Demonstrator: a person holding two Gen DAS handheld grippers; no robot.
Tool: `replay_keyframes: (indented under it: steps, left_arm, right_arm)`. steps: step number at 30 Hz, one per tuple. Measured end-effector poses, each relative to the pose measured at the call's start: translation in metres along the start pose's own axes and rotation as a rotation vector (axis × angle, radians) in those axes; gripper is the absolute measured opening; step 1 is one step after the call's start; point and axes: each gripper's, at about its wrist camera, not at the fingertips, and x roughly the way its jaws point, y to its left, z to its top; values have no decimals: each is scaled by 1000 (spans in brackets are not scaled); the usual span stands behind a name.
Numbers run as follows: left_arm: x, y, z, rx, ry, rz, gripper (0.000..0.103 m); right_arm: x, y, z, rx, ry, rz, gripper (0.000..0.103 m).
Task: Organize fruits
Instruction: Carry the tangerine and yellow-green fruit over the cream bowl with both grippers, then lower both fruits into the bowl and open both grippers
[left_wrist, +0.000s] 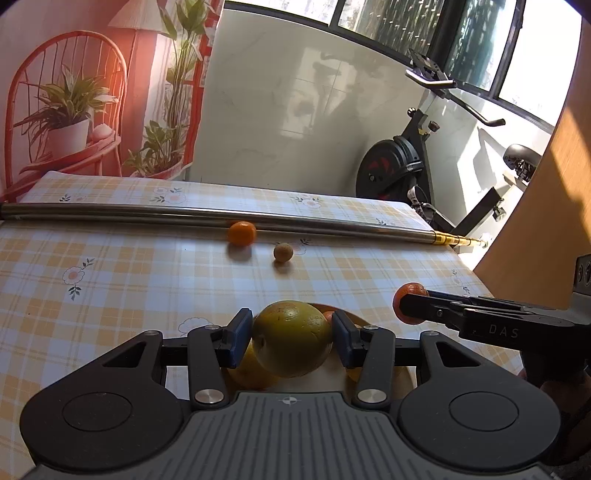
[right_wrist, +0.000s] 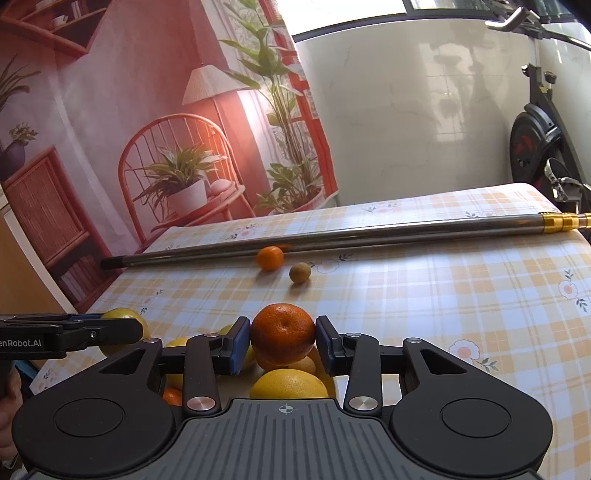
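The left gripper (left_wrist: 291, 341) points level across the checked tablecloth (left_wrist: 129, 280), its blue pads clamped on a yellow-green grapefruit (left_wrist: 291, 341) held above piled fruit. To its right, the right gripper (right_wrist: 282, 339) grasps a tangerine (right_wrist: 282, 334) over a yellow grapefruit (right_wrist: 288, 384). Well ahead of both lie a small tangerine (right_wrist: 270, 257) and a brownish round fruit (right_wrist: 299, 272), near a metal pole (right_wrist: 332, 238).

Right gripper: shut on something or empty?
Shut on the orange tangerine: the right gripper has both blue fingers pressed against its sides, above the piled fruit.
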Motion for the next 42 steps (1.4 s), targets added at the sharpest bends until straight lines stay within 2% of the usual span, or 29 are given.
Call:
replay_keyframes:
  steps: [8, 16, 30, 42]
  left_arm:
    - [11, -8, -11, 35, 56, -25, 49]
    - [21, -22, -26, 87, 128, -69, 49]
    - [29, -24, -44, 51, 225, -91, 49]
    - [35, -32, -49, 91, 270, -102, 49]
  right_arm:
    - [7, 2, -6, -9, 35, 19, 35]
    - [-6, -1, -16, 9, 75, 19, 36]
    - [-7, 7, -36, -9, 185, 23, 36]
    - [4, 8, -46, -7, 251, 30, 36]
